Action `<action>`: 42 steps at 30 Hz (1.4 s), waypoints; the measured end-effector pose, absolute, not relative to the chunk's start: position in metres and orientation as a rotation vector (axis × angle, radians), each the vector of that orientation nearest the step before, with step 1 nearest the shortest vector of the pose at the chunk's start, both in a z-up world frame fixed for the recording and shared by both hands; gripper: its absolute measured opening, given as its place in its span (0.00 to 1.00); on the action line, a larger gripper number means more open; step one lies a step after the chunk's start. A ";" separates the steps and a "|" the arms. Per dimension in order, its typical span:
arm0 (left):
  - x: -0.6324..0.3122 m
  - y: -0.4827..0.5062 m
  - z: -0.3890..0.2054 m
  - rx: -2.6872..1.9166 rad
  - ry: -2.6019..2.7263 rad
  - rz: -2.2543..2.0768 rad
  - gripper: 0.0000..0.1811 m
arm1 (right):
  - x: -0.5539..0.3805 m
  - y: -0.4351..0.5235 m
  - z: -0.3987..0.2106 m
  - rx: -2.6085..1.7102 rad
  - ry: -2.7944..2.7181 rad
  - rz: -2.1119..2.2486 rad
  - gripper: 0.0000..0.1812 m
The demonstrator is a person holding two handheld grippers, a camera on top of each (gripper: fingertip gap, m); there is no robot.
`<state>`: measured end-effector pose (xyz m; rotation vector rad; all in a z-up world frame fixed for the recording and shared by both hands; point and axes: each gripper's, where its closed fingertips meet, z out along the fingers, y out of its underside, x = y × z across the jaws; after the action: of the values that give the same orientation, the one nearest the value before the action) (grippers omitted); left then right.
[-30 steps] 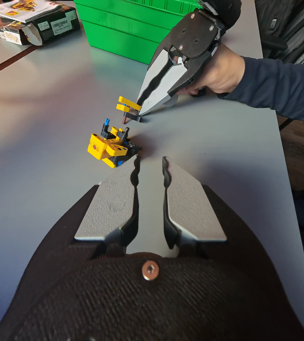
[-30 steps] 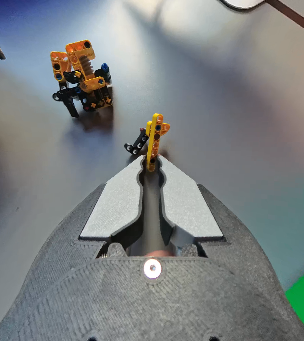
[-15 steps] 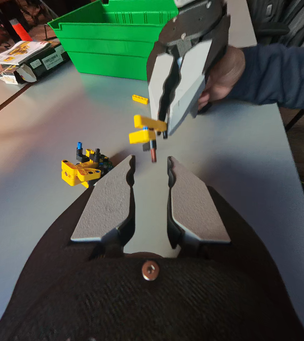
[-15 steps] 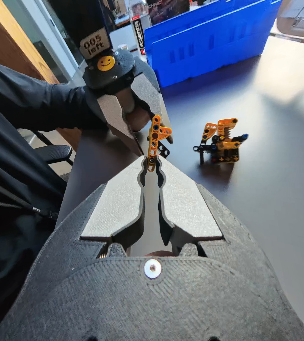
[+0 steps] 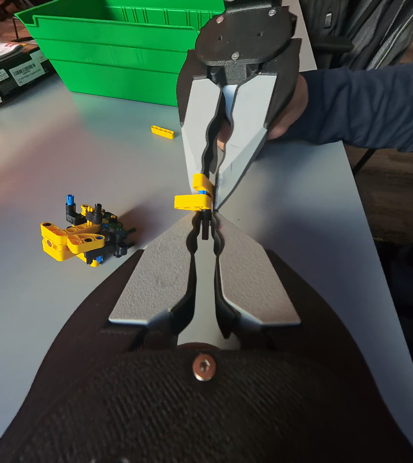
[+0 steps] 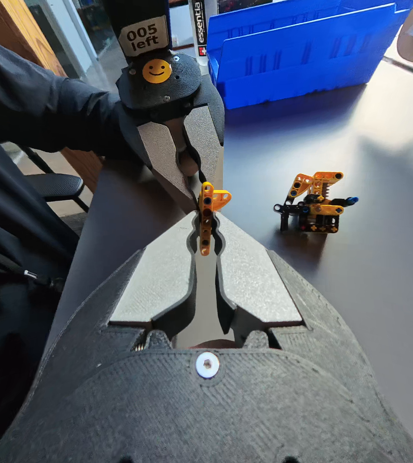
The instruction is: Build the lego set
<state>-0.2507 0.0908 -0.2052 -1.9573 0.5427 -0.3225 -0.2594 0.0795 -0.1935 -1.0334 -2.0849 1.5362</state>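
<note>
- While both grippers meet tip to tip above the grey tabletop (image 5: 50, 325), a small yellow-and-black lego sub-assembly (image 5: 198, 198) of thin beams on a dark pin hangs between them, clear of the surface.
- Right gripper (image 6: 205, 218): its textured grey fingers clench the long yellow holed beam (image 6: 206, 220) of that piece edge-on; a short yellow angled beam (image 6: 221, 198) juts to one side past the tips.
- Left gripper (image 5: 204, 219): jaws nearly closed around the black pin (image 5: 204, 225) at the piece's lower end; whether they actually pinch it cannot be told.
- A sleeved hand (image 5: 290, 110) holds the right gripper.
- The larger yellow, black and blue lego build (image 5: 85, 231) sits on the table, apart from both grippers, untouched.
- One loose yellow flat beam (image 5: 163, 132) lies alone near the green plastic bin (image 5: 115, 55).
- A blue plastic bin (image 6: 300, 50) stands at the table's opposite end.
- A dark cardboard box with a booklet on top (image 5: 5, 70) rests beside the green bin.
</note>
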 end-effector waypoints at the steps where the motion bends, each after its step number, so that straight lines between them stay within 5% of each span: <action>1: -0.251 0.091 -0.205 -1.959 0.541 -0.325 0.03 | -0.259 0.080 -0.193 -1.058 -2.080 1.578 0.03; 12: -0.253 0.090 -0.203 -1.951 0.520 -0.364 0.03 | -0.261 0.082 -0.184 -1.077 -2.013 1.672 0.02; 17: -0.264 0.092 -0.192 -1.909 0.482 -0.319 0.27 | -0.260 0.082 -0.186 -1.117 -2.026 1.701 0.02; 20: -0.254 0.087 -0.187 -1.864 0.531 -0.383 0.14 | -0.256 0.075 -0.187 -1.087 -2.070 1.690 0.02; 42: -0.266 0.100 -0.166 -1.742 0.207 -0.625 0.12 | -0.269 0.093 -0.155 -1.243 -1.714 1.912 0.02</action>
<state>-0.2662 0.0995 -0.1658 -1.7417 0.2074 -0.6249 -0.2691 0.0934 -0.1551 -1.2434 -1.7136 1.9116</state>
